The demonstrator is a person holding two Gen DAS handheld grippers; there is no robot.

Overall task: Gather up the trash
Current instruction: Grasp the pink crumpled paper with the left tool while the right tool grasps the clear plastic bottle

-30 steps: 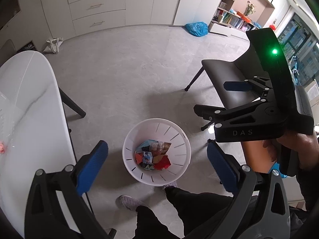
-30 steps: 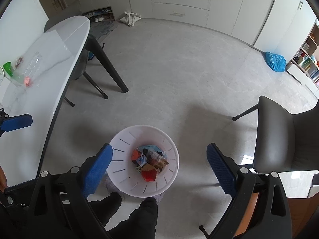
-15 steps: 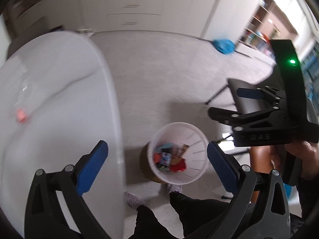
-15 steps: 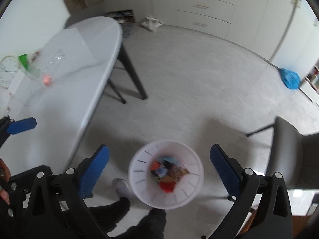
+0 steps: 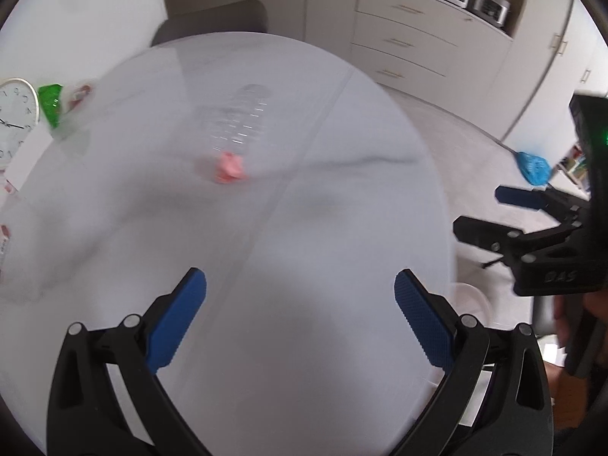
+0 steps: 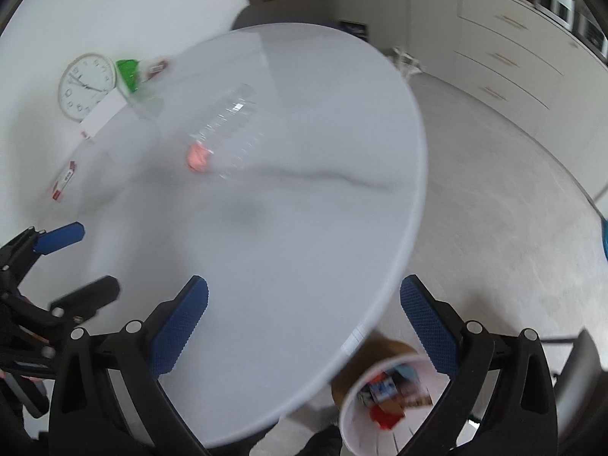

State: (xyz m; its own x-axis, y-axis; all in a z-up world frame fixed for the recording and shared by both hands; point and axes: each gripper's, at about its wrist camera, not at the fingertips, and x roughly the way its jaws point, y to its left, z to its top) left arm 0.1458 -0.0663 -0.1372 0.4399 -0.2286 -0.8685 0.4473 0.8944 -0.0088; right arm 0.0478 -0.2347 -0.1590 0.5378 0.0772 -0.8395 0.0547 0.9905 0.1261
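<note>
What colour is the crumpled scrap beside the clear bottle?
Pink scrap, clearest in the left wrist view.

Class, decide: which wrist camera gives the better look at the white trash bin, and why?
The right wrist view: the white trash bin shows its open top and wrappers inside. The left wrist view catches only a blurred rim beyond the table.

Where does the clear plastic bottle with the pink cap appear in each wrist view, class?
Left wrist view: the bottle lies on the white table, upper centre-left, cap nearest the camera.
Right wrist view: the bottle lies upper left of centre, cap at lower left.
Shared landmark: the wall clock.
</note>
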